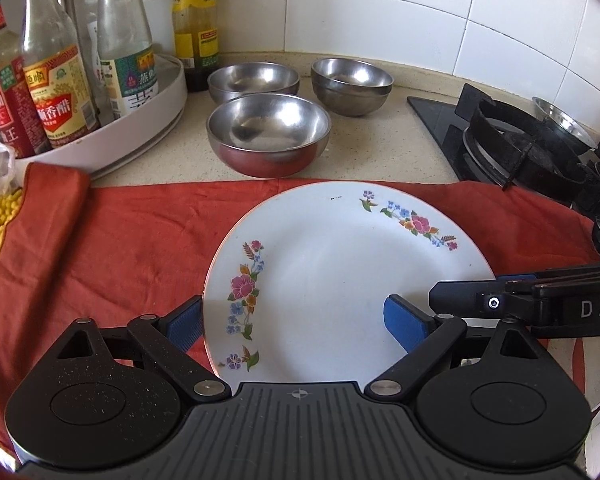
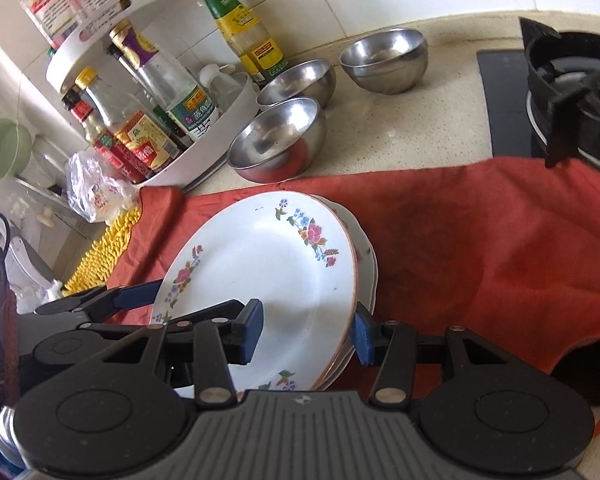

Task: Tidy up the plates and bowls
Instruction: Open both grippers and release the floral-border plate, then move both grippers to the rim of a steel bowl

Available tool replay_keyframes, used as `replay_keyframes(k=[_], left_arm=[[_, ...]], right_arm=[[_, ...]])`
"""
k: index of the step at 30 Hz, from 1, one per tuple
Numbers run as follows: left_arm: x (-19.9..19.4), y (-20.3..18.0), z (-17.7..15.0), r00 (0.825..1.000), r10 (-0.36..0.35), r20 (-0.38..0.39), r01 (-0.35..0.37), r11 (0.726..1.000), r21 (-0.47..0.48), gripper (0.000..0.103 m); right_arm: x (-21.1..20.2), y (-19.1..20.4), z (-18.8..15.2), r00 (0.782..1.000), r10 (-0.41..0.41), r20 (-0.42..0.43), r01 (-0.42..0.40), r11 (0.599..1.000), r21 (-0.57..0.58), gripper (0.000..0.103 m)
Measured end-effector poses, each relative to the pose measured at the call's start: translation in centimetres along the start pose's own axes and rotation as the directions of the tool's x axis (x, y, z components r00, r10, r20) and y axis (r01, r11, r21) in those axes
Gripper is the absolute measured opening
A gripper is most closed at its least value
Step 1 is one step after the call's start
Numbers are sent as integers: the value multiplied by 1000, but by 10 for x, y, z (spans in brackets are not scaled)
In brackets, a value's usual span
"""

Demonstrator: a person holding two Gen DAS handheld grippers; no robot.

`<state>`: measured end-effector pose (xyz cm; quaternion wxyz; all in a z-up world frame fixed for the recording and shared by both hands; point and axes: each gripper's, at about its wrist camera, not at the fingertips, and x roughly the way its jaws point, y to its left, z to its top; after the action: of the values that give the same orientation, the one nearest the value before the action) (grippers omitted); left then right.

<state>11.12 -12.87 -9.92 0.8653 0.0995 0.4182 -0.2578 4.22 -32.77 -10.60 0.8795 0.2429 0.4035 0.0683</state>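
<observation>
Plates [image 2: 260,280] sit stacked on the red cloth [image 2: 480,240] at the counter's near edge; the floral top plate [image 1: 340,280] lies slightly off-centre on the ones below, whose rims poke out on the right.

Your left gripper [image 1: 296,324] is wide open, one pad outside the plate's left rim, the other over its face. It has hold of nothing. Your right gripper [image 2: 306,332] straddles the stack's right rim, one pad above the top plate, one outside the edge. Jaws are partly open, gripping nothing as far as I can tell. Looks like you're bracketing the stack from both sides to square it or lift it.

Three steel bowls [image 1: 268,134] stand separate on bare counter just behind the cloth, not nested yet.

Room: the cloth is open to the right of the stack. Bottle tray [image 1: 100,140] crowds the left rear, stove grate [image 1: 520,144] the right rear. The grippers sit close together over the plate, so watch for finger clash.
</observation>
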Motion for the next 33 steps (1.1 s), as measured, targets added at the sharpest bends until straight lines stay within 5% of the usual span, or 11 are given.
replay_keyframes(k=[7,13,19,28,33], left_arm=[[11,9,3,1000,-6,-21,6,1000,-3,91],[5,15,16,999,-42,28,41,999,31,89],[6,33,33,997,-54,54,52,998,35,89],[15,62,57,995,-54,80,53,998,14,89],[21,74,71,994,-45,98,45,999,5,90]], right_arm=[[7,5,5,999,-28,19,29,998,-58,48],[6,15,8,989,-139,58,146,980,-135,48],[9,27,15,988,-135,70,146,973,-177,48],[17,17,47,984,-139,108,144,989,-36,48],[30,26,69,982,-145,119,152,987,-51,48]])
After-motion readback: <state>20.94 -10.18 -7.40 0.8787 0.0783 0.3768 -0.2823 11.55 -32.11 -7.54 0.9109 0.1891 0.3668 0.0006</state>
